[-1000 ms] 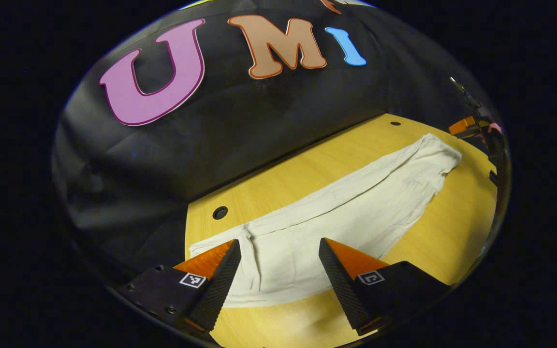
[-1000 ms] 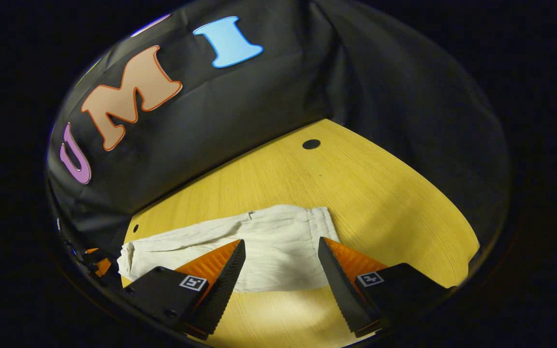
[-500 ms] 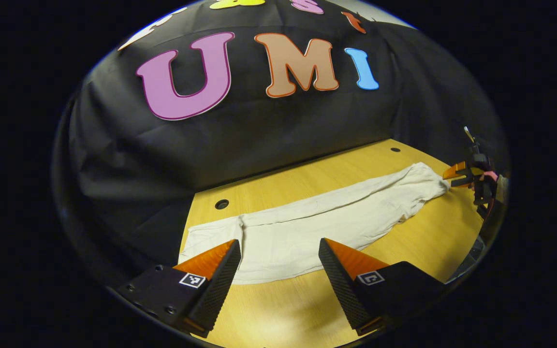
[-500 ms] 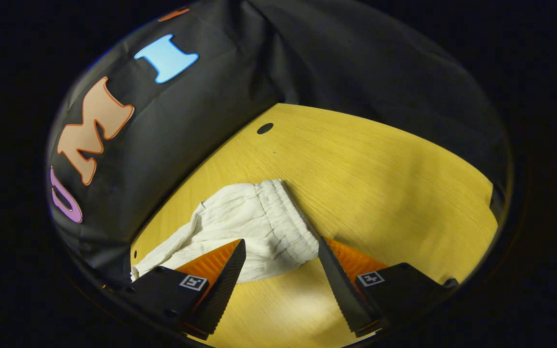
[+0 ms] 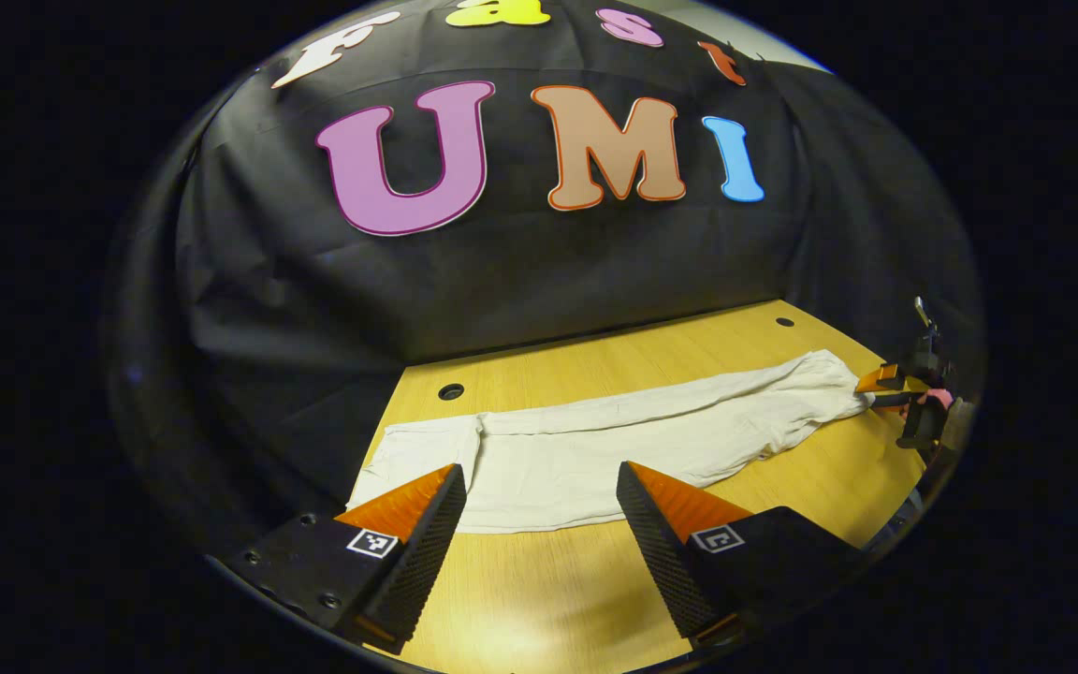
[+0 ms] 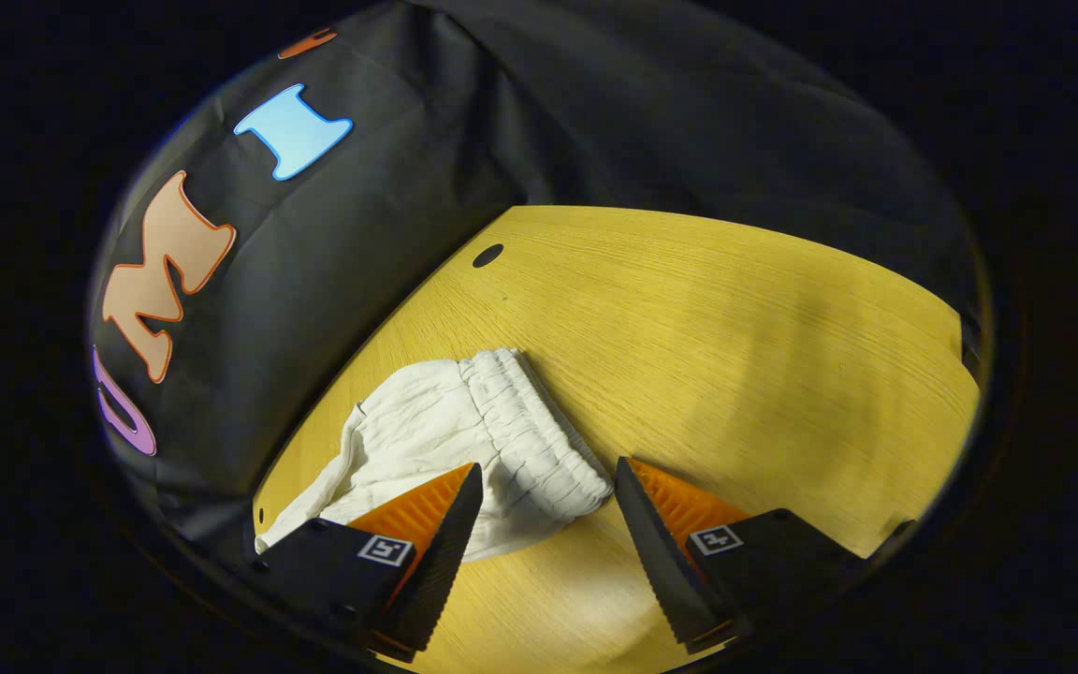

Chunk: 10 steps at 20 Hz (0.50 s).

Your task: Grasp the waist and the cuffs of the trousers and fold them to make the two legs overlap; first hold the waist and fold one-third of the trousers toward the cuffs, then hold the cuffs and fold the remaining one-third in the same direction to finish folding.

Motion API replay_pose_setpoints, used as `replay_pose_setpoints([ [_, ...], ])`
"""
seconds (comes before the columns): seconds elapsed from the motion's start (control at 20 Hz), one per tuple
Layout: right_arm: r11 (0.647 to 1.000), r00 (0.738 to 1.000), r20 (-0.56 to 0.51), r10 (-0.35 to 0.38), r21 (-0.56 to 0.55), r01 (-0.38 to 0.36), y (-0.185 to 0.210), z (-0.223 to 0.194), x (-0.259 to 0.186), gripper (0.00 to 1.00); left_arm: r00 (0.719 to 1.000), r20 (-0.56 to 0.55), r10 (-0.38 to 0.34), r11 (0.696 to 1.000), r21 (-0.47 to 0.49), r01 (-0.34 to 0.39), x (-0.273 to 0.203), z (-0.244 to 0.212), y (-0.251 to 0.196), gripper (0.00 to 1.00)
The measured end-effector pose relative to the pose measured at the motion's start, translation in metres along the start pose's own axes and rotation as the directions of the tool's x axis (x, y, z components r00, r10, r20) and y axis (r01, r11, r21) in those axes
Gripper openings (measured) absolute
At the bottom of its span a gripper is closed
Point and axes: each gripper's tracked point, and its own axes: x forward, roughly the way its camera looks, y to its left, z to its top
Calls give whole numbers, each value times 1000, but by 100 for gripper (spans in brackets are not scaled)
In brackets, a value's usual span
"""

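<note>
The long white crinkled cotton trousers lie flat and stretched out on the yellow wooden table, parallel to the black cloth wall behind it. In the left gripper view, the left gripper hangs above the near edge of the trousers at their cuff end, its two fingers spread wide with nothing between them. A small round dark hole in the table sits just behind the trousers on this side. At the far end of the trousers, the other gripper is seen right beside the waist.

In the right gripper view, the right gripper is wide open and holds nothing; the gathered elastic waistband of the trousers lies between its fingers, apparently not yet pinched. Another small hole is farther behind the waistband.
</note>
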Motion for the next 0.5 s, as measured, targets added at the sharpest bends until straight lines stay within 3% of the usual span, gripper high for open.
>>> replay_pose_setpoints([
  [0.05, 1000, 1000, 13, -13, -16, 14, -6, 0, 1, 72, 1000, 3, 11, 1000, -6, -11, -2, 0, 0, 97],
  [0.15, 1000, 1000, 24, -14, -23, 15, -7, 0, -1, 58, 1000, 9, 27, 1000, -5, -27, -4, 3, 1, 97],
  [0.2, 999, 1000, 24, -15, -32, 16, -9, 0, 1, 64, 999, 10, 34, 999, -3, -34, -5, 3, 1, 97],
  [0.25, 999, 1000, 22, -11, -37, 12, -9, 0, 2, 55, 999, 11, 37, 999, -3, -37, -6, 4, 0, 97],
  [0.3, 999, 1000, 11, -10, -40, 10, -8, -1, 3, 57, 999, 8, 40, 999, -5, -40, -6, 3, -1, 92],
  [0.4, 998, 1000, 2, -9, -57, 9, -7, -2, 2, 43, 999, 6, 48, 999, -11, -48, -7, 3, -3, 97],
  [0.5, 997, 1000, 7, -15, -73, 15, -7, 2, 0, 29, 999, 4, 54, 998, -21, -54, -7, 2, -5, 93],
])
